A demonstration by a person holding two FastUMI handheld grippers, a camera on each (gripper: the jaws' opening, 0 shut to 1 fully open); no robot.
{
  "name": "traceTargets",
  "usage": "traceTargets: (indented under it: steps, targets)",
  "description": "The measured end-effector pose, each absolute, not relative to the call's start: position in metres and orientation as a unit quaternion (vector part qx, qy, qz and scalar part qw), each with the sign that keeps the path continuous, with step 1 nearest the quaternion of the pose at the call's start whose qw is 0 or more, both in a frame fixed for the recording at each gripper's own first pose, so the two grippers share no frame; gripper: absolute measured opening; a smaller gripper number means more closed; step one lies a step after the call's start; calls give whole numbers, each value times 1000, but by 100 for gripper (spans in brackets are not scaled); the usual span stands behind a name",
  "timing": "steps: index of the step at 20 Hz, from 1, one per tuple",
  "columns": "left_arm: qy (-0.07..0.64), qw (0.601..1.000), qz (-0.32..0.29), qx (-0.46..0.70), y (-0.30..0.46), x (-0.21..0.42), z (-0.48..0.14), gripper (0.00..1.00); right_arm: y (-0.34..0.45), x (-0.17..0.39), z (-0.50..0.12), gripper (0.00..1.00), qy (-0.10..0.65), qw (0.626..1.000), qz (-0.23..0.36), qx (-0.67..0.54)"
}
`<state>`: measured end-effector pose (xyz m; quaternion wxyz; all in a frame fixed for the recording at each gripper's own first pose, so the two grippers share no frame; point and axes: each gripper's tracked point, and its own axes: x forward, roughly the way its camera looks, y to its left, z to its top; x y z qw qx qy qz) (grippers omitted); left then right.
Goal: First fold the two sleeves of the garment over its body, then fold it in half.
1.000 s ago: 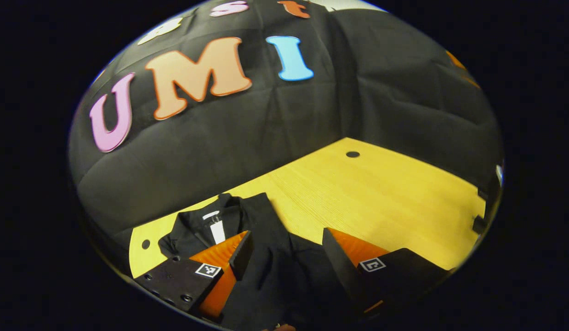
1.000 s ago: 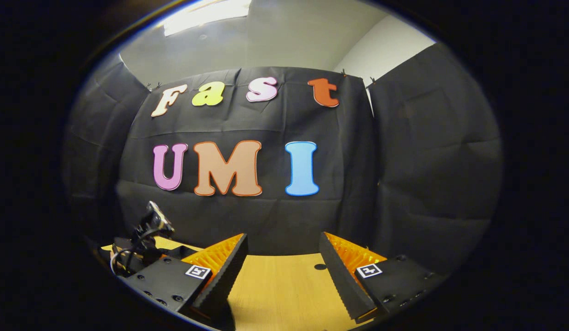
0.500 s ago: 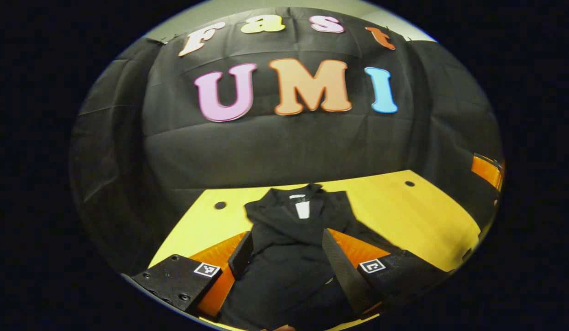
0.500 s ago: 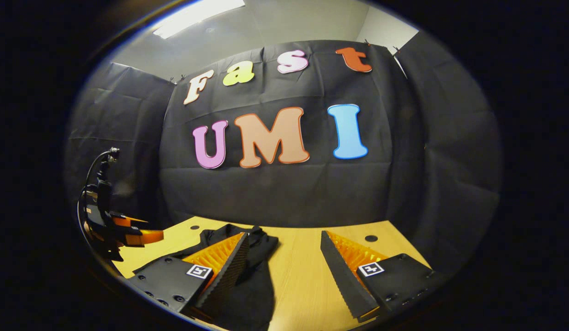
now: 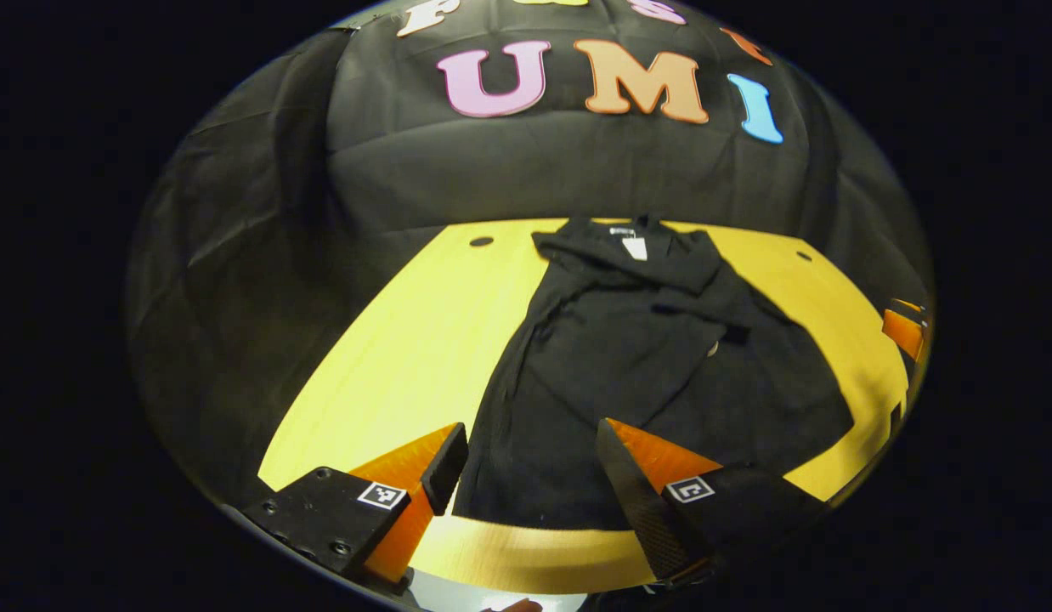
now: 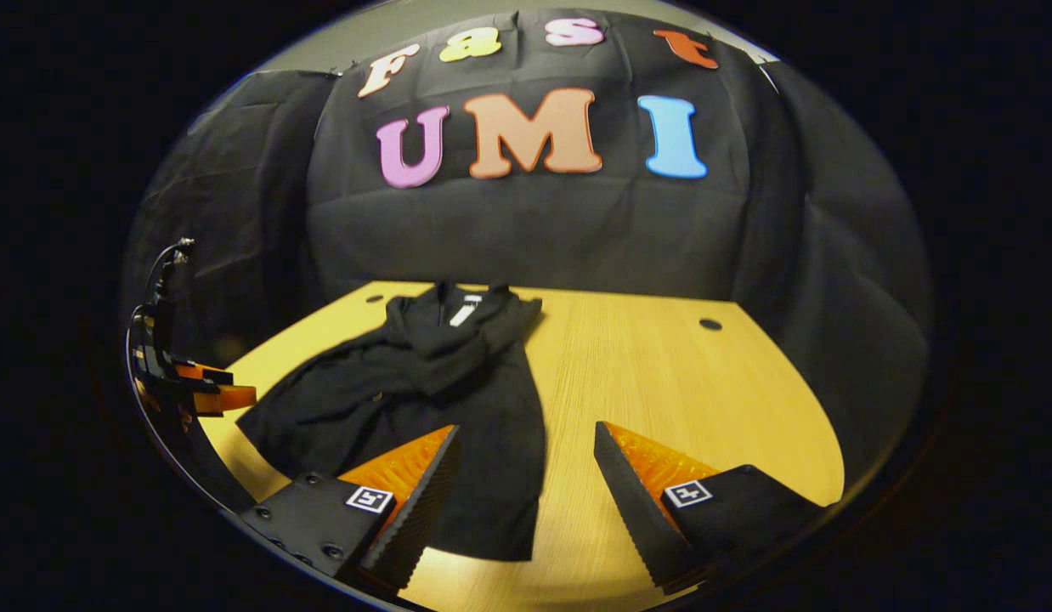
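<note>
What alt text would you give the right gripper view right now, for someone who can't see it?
A black garment lies spread on a wooden table, collar toward the far wall. The right gripper hovers open over its near edge; the left gripper sits at far left.

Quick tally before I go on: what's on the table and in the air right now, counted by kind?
Garments: 1, the black garment lying flat, collar toward the wall.
Tables: 1, the wooden table.
Grippers: 2, the left gripper and the right gripper, both open above the near edge of the table.
Round holes in the tabletop: 2.
Total: 6.
</note>
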<state>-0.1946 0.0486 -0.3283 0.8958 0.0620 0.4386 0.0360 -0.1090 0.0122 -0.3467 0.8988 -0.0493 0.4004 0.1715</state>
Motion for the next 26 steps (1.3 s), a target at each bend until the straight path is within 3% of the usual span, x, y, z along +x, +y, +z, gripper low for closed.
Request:
traceTargets:
  steps: [5, 10, 13, 14, 15, 19, 20, 22, 26]
  targets:
    - [490, 870, 39, 44, 60, -223, -369, 95, 13, -142, -392, 98, 477, 863, 158, -47]
    - [476, 878, 21, 34, 58, -222, -370, 95, 18, -163, -424, 96, 527, 834, 159, -45]
    - [471, 882, 9, 28, 54, -223, -372, 95, 23, -159, -422, 99, 521, 836, 162, -63]
    - [465, 885, 4, 28, 52, -219, -372, 89, 28, -160, -423, 95, 523, 833, 172, -59]
    - [461, 887, 1, 29, 48, -215, -375, 72, 34, -160, -425, 94, 525, 830, 179, -55]
    - [457, 889, -6, 29, 32, -212, -378, 3, 53, -168, -420, 15, 540, 821, 184, -26]
    - [467, 884, -6, 24, 32, -212, -380, 1, 55, -172, -421, 8, 557, 810, 185, -13]
    - [483, 875, -22, -22, 25, -215, -376, 0, 57, -177, -414, 3, 574, 797, 188, 28]
    - [488, 866, -16, -108, 27, -222, -363, 0, 57, -169, -390, 3, 536, 818, 200, 56]
